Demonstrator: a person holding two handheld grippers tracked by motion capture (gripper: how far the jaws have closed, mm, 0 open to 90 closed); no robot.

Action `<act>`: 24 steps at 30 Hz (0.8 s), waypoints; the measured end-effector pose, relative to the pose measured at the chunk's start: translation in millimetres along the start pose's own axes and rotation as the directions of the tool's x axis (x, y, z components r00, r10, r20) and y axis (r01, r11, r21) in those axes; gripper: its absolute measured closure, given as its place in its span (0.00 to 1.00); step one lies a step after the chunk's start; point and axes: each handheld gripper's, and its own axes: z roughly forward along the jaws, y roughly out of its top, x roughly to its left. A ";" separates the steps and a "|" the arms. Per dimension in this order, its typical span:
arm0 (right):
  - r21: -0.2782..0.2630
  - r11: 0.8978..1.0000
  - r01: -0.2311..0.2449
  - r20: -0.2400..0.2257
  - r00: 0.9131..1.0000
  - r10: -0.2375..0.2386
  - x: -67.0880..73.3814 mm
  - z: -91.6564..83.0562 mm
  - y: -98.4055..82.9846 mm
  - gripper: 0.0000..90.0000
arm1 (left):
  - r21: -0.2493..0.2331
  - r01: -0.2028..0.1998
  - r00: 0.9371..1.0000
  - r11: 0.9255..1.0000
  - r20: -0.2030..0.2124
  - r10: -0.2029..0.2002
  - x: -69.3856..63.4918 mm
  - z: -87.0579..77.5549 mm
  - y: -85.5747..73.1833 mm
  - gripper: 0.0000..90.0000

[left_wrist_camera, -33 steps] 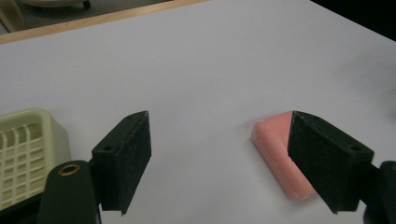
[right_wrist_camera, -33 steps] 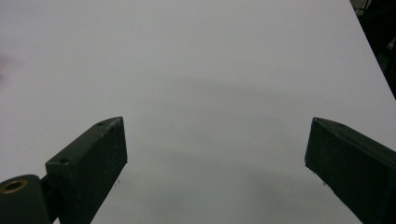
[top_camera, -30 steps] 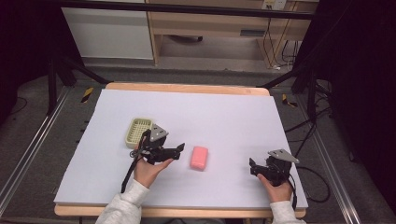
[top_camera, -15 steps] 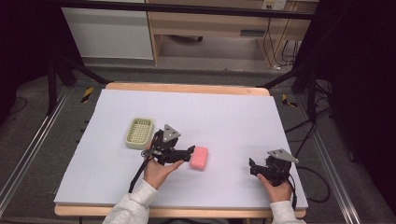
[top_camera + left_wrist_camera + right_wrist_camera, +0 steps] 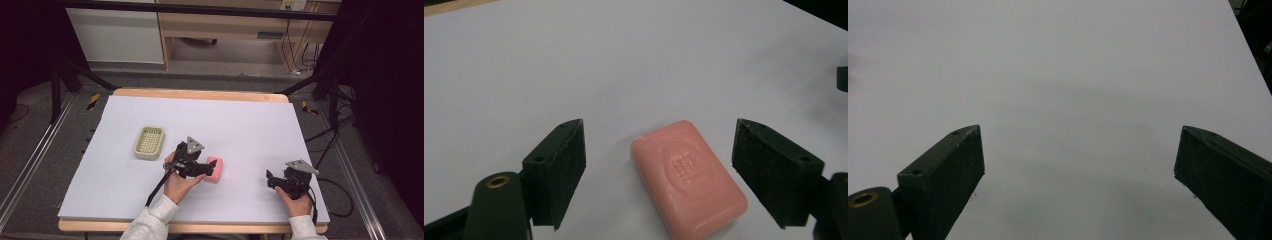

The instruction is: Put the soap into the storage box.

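Observation:
A pink bar of soap [image 5: 215,168] [image 5: 688,179] lies flat on the white table sheet [image 5: 240,125] near its front middle. My left gripper [image 5: 207,168] [image 5: 659,172] is open, and the soap lies between its two jaws with a gap on each side. The black pads [image 5: 566,165] do not touch the bar. A pale green slotted soap dish [image 5: 149,142] stands to the left, a little farther back. My right gripper [image 5: 270,179] [image 5: 1078,170] is open at the front right, held low over bare sheet with nothing between its jaws.
The wooden table edge [image 5: 200,94] frames the sheet at the back. Black stand legs [image 5: 75,75] and cables [image 5: 340,150] lie on the floor around the table. Shelving [image 5: 220,30] stands beyond the far edge.
My left gripper has moved right, away from the soap dish, and now has its open jaws on either side of the soap. The right gripper has stayed put.

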 end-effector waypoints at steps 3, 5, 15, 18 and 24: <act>0.001 1.000 0.001 0.000 1.000 -0.001 0.0 -0.1 -0.3 0.07 | 0.009 0.001 1.000 1.000 0.003 -0.001 -1.4 5.2 -0.8 0.24; 0.003 1.000 -0.002 -0.002 1.000 0.002 0.2 0.1 -0.3 0.07 | 0.016 0.000 1.000 1.000 0.002 0.000 -2.4 9.0 -1.6 0.24; 0.013 1.000 0.002 -0.001 1.000 -0.002 1.1 1.2 -0.5 0.07 | 0.053 0.000 1.000 0.999 0.011 0.000 -7.2 25.2 -5.8 0.23; 0.014 1.000 0.002 -0.002 1.000 -0.002 1.1 1.3 -0.6 0.07 | 0.071 -0.004 1.000 0.997 0.018 0.002 -9.2 29.0 -7.3 0.22; 0.017 1.000 0.003 -0.003 1.000 -0.003 1.4 1.6 -0.7 0.07 | 0.094 -0.010 1.000 0.996 0.025 0.008 -12.5 35.5 -10.3 0.21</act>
